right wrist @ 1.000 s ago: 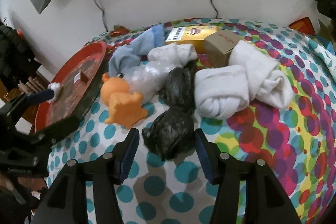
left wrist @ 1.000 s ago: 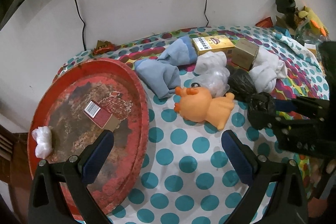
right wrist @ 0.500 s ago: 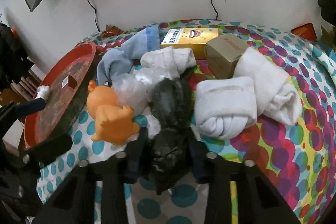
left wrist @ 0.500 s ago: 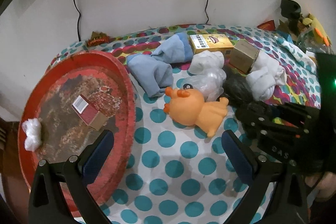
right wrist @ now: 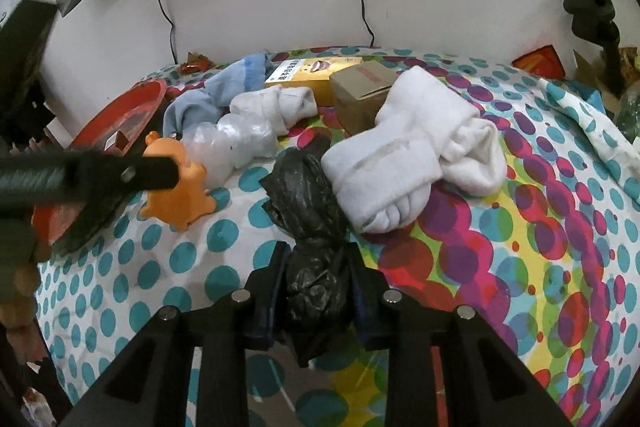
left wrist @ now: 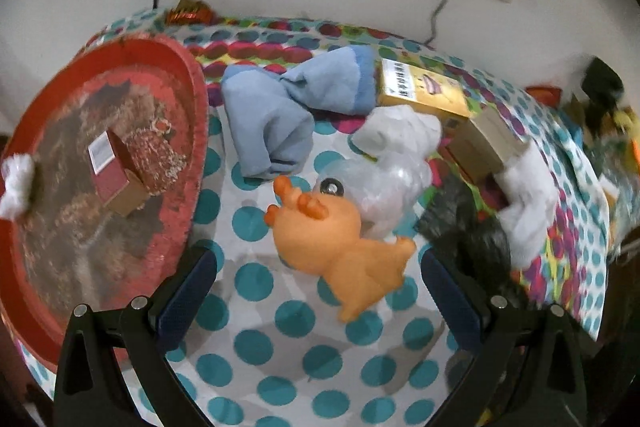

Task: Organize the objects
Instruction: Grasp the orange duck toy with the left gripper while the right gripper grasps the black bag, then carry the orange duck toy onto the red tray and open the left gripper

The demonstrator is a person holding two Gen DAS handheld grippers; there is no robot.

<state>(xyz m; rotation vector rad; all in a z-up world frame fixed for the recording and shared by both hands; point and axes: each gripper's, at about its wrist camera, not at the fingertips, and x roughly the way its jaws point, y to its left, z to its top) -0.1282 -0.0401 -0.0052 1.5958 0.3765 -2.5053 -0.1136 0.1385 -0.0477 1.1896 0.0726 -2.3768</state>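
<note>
My right gripper [right wrist: 316,291] is closing on the black bag [right wrist: 308,211] mid-table, my left gripper [left wrist: 318,291] spread over the orange duck [left wrist: 340,247]; thin crumpled plastic may slip or drag the white socks [right wrist: 416,163].

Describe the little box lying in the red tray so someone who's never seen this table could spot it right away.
Find the round red tray at the left end of the polka-dot cloth. Near its middle lies a small dark red box, with a white tuft at the tray's far rim. Only this box has a white barcode label on its end.
</note>
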